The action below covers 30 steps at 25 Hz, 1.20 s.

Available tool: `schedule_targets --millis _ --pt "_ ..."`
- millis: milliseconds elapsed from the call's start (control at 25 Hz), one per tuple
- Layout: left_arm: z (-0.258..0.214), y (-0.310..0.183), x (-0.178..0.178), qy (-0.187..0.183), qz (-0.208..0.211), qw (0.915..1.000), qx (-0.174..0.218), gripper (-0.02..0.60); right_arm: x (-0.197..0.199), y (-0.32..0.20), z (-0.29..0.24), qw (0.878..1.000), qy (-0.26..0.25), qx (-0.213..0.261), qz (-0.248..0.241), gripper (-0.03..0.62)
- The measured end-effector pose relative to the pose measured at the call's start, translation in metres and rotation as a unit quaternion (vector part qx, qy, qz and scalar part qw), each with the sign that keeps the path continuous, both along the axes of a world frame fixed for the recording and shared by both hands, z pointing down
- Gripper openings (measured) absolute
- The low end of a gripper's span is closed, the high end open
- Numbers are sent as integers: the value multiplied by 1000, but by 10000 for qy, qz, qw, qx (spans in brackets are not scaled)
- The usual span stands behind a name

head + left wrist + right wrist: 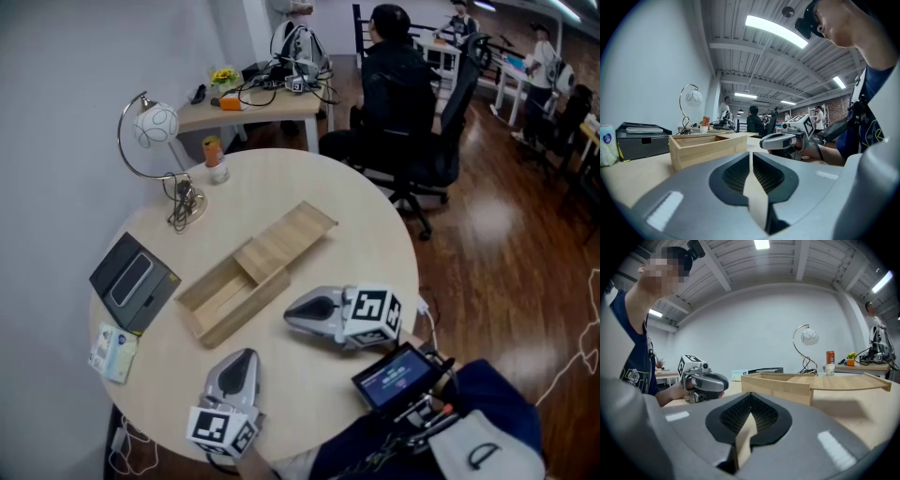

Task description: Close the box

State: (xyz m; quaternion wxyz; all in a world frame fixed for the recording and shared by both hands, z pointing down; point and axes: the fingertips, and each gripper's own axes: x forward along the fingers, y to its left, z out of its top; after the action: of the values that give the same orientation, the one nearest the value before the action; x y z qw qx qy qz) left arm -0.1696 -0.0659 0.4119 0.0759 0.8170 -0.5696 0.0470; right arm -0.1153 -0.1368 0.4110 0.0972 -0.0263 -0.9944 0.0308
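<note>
- The box [225,298] lies diagonally at the middle of the bench [366,234]. Its sliding lid [286,239] is drawn about half out and overhangs the far right end. The near half of the tray stands open and looks empty.
- The lid appears seated in the box walls. In my judgement, closing calls for a push along the box's length, from the far end toward the near one. That step is not yet begun.
- The left gripper [246,356] is held low over the bench, just short of the box's near end and apart from it. Its nose points at the box. Its jaws are pressed together with nothing between them.
- This placement suits bracing the near end wall while the lid is driven home. That is an inference only.
- The right gripper [291,314] sits near the box's long side, not touching it. Its nose points left toward the box. Its jaws are also together and empty.
- From there it would have to travel round to the lid's far edge before any push.
- Both grippers are level and close to the bench top. Each is held from behind its marker cube, with the person's arms drawn in at the near edge.
- The lamp [155,127], black case [134,281] and tissue pack [112,352] stand well apart on the left, outside the lid's path.
</note>
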Motion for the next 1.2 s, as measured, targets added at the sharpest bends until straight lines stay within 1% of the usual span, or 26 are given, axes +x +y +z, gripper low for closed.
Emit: schedule_targets --millis 80,120,160,200,240,280,320,360,440,480,520,560,600,640,720,760,800,840,880,920,1000,1040,1080,1120,1160,1200 --pt "-1 3 -25 -288 -690 9972 21 17 2 1 2 9999 -46 16 -93 37" --pt "-3 5 -42 -481 -1095 9928 35 18 7 -3 5 9999 -77 21 -142 37" --pt "-4 7 -58 -587 -1446 9877 39 59 15 -14 8 9999 -66 7 -82 37" --pt "-3 8 -72 -559 -1698 9839 22 161 29 -34 10 9999 18 -35 163 37" --pt "0 8 -82 -422 -1808 9826 -11 304 47 -62 11 9979 203 -108 601 37" --pt "3 6 -88 -254 -1766 9840 -31 431 67 -96 10 9919 479 -206 1155 37" --pt "4 3 -93 -128 -1628 9866 -41 503 88 -133 10 9811 797 -314 1733 37" --pt "7 -1 -98 -70 -1471 9891 -90 505 107 -170 12 9661 1116 -415 2291 37" --pt "15 -13 -107 -37 -1222 9917 -396 531 136 -237 17 9289 1675 -561 3256 37" --pt "20 -20 -112 6 -1156 9915 -594 532 142 -263 20 9113 1901 -610 3602 37" --pt "24 -27 -115 52 -1104 9910 -754 532 142 -284 24 8981 2086 -650 3816 37" --pt "26 -33 -115 74 -1014 9912 -852 532 133 -298 30 8924 2227 -684 3865 37" --pt "28 -38 -111 72 -855 9921 -912 531 115 -304 36 8950 2317 -700 3746 37" --pt "30 -41 -105 63 -649 9931 -971 529 90 -300 42 9039 2352 -681 3507 37" --pt "34 -48 -91 55 -352 9934 -1087 530 29 -261 45 9331 2221 -626 2759 37" --pt "35 -51 -88 49 -293 9933 -1114 529 -3 -230 43 9489 2062 -622 2307 37" --pt "35 -55 -85 43 -261 9933 -1123 529 -30 -202 40 9600 1878 -582 1995 37" --pt "34 -58 -85 39 -265 9933 -1125 554 -47 -185 38 9651 1715 -469 1922 37" --pt "33 -60 -87 35 -307 9932 -1123 558 -56 -180 37 9664 1614 -311 1976 37" --pt "33 -62 -90 31 -371 9930 -1117 557 -58 -181 38 9667 1581 -200 2003 37" --pt "31 -62 -99 49 -598 9931 -1010 551 -52 -188 40 9667 1545 -222 2030 37" --pt "26 -58 -105 58 -779 9935 -823 540 -45 -190 37 9648 1520 -216 2133 37" --pt "19 -51 -111 53 -987 9937 -535 538 -36 -190 31 9630 1472 -150 2253 37" --pt "9 -41 -116 29 -1185 9928 -192 519 -26 -185 22 9628 1341 -75 2344 37" --pt "-3 -28 -117 -2 -1321 9911 157 426 -15 -176 12 9651 1100 -50 2376 37" --pt "-14 -15 -112 -24 -1348 9897 482 273 -5 -162 2 9696 777 -102 2317 37"
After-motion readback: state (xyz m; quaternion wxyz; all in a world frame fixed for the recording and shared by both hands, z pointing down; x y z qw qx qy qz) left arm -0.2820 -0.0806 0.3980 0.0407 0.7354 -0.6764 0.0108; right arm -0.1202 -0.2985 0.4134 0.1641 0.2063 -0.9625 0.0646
